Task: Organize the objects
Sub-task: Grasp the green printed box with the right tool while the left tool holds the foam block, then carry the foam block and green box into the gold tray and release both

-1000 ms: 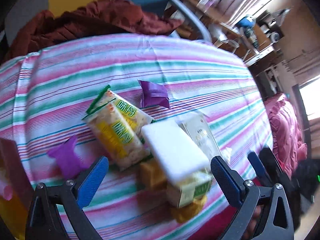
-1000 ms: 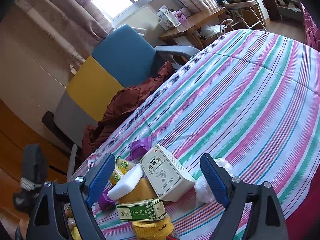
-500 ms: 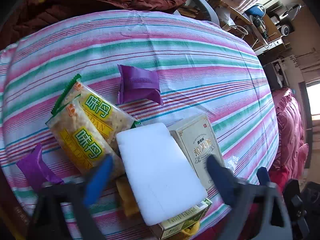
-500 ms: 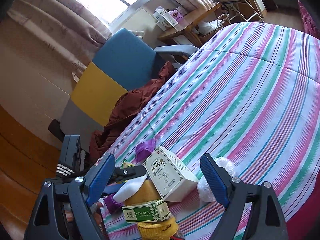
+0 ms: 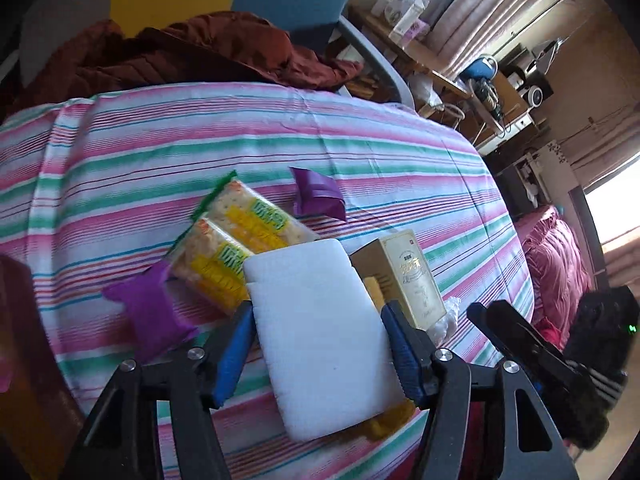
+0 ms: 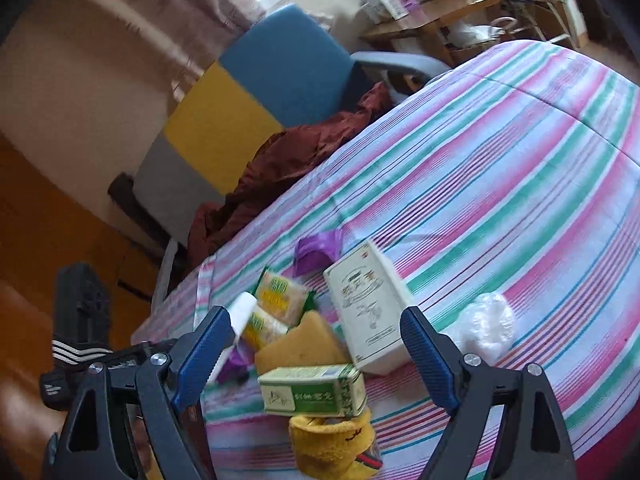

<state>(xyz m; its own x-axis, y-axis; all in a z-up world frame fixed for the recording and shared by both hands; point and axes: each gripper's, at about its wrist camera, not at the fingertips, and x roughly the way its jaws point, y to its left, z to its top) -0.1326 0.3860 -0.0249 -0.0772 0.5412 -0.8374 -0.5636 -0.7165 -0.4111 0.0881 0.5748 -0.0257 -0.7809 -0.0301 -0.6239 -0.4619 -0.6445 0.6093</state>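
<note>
White rectangular foam sponge block (image 5: 320,336): one, clamped between blue pads of left gripper (image 5: 318,348), long axis running away from camera, far end over cluster on striped pink-green-white bedspread (image 5: 160,152).

Counts: two yellow-green cracker packets (image 5: 236,248), two purple foil pouches (image 5: 316,199), one tall beige carton (image 5: 412,276), one green box (image 6: 314,390), one yellow sponge (image 6: 300,346).

Right gripper (image 6: 316,352) fingers spread wide, holding nothing.

Room: blue-yellow chair (image 6: 256,92), rust-brown jacket (image 5: 192,52).
</note>
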